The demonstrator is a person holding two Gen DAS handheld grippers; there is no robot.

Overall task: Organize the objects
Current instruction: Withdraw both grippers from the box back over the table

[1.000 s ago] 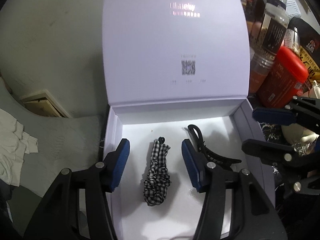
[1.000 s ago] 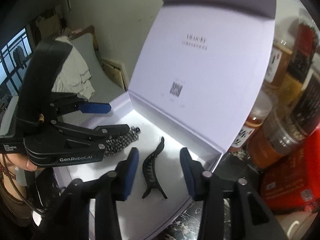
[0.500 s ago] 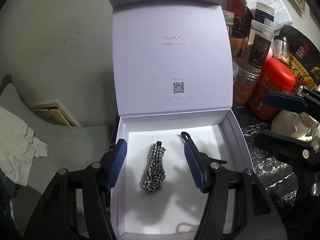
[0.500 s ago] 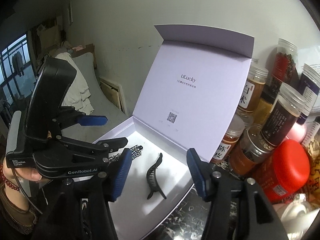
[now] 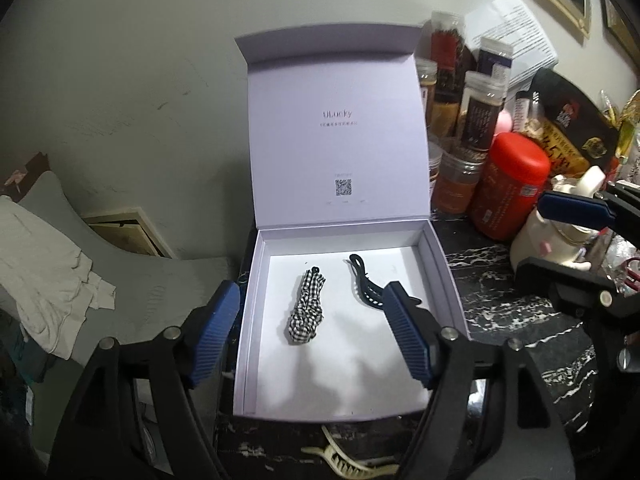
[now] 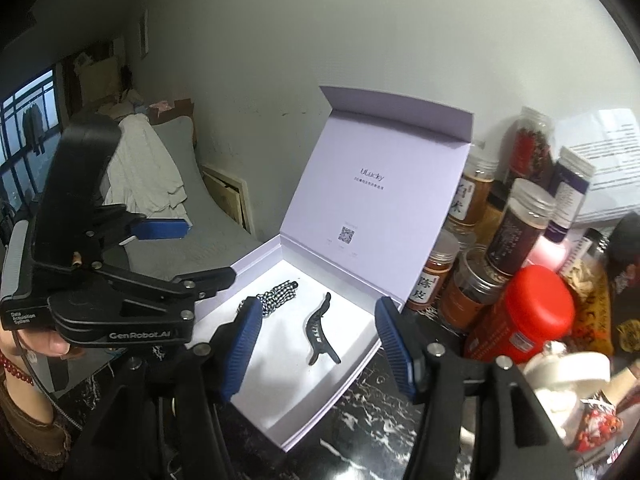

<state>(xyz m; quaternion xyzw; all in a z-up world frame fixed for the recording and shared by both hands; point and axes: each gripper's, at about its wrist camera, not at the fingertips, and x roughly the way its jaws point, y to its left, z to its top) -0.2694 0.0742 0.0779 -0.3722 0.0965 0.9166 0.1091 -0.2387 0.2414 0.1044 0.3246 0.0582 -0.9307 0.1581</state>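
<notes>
A lavender gift box [image 5: 448,280] stands open on the black marble table, lid upright. Inside lie a black-and-white checked scrunchie [image 5: 306,308] and a black hair clip [image 5: 362,282]. They also show in the right wrist view: scrunchie [image 6: 280,294], clip [image 6: 318,330], box [image 6: 348,372]. My left gripper [image 5: 316,336] is open and empty, above the box's front. My right gripper [image 6: 320,344] is open and empty, above the box from the right. The left gripper also shows in the right wrist view [image 6: 188,254].
Spice jars [image 5: 480,112] and a red-lidded canister [image 5: 508,188] crowd the table right of the box. A cream hair clip [image 5: 344,464] lies on the table in front of the box. A grey cushion with white cloth [image 5: 60,264] is at left.
Both grippers have pulled back and up from the box, so the whole box and lid now show. The scrunchie and black clip stay in the box.
</notes>
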